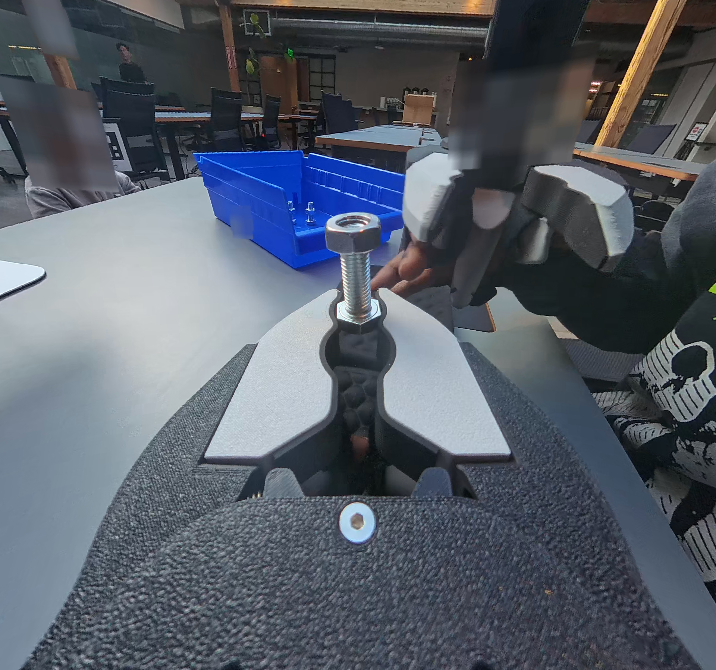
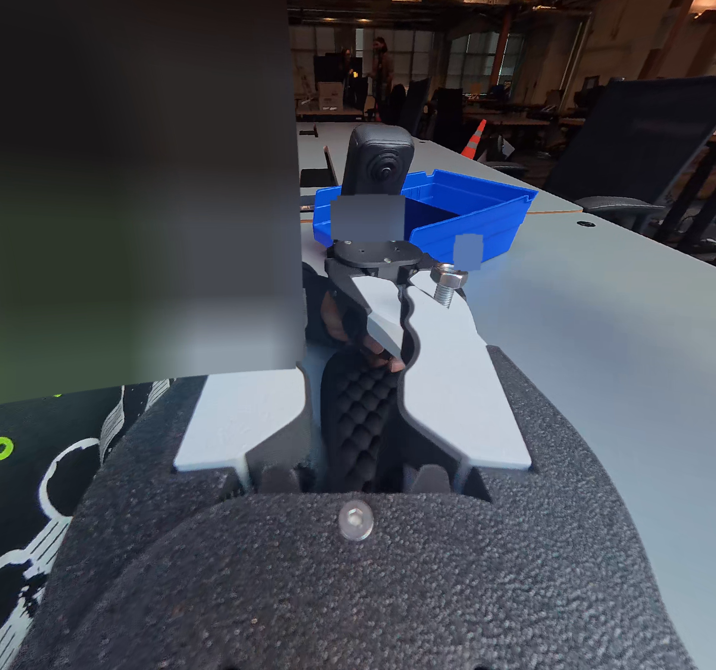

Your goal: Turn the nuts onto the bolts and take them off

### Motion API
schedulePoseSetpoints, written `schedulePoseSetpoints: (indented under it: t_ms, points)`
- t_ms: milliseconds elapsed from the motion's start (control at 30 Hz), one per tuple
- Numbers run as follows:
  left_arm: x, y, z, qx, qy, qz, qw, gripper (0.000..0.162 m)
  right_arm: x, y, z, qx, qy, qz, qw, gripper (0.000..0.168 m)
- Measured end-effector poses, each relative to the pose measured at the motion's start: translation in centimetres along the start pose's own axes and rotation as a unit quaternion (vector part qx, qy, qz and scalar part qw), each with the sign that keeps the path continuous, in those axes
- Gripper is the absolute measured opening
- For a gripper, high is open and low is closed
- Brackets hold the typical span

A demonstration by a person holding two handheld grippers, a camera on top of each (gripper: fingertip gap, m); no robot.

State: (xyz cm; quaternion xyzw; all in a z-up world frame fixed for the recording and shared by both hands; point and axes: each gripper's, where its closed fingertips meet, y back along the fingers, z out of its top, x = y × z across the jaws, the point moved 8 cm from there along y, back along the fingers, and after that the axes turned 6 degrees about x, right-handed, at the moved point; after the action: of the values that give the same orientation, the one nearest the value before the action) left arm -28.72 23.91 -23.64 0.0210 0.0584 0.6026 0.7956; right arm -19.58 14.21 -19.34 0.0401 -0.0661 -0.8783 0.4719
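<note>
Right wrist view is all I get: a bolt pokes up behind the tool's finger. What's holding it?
Observer: The left tool clamps the bolt by its head, upright.
Operator: Is the nut screwed far down?
Observer: No, the nut sits at the very top; the thread below it is bare.
Operator: Anything inside the blue bin?
Observer: Two spare bolts with nuts on them stand in the bin.
</note>
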Motion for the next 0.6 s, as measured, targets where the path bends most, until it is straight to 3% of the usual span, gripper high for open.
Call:
schedulePoseSetpoints:
  t_ms: [67, 167, 367, 600]
  points:
    - [0.0, 0.0, 0.0, -0.001, -0.001, 0.001, 1.000, 0.014, 0.1, 0.4, -0.1, 0.007, 0.001, -0.009, 1.000, 0.034]
    - [-0.1, 0.0, 0.0, 0.002, -0.005, 0.001, 1.000, 0.014, -0.4, 0.7, -0.3, 0.016, 0.006, -0.030, 0.999, 0.035]
    - [-0.1, -0.1, 0.0, 0.003, -0.009, -0.001, 1.000, 0.014, -1.8, -1.3, 0.3, 0.007, 0.010, -0.032, 0.999, 0.087]
    - [-0.2, -0.2, -0.1, 0.008, -0.014, -0.004, 1.000, 0.014, -2.5, -4.4, 0.7, 0.023, 0.023, 0.021, 0.999, 0.097]
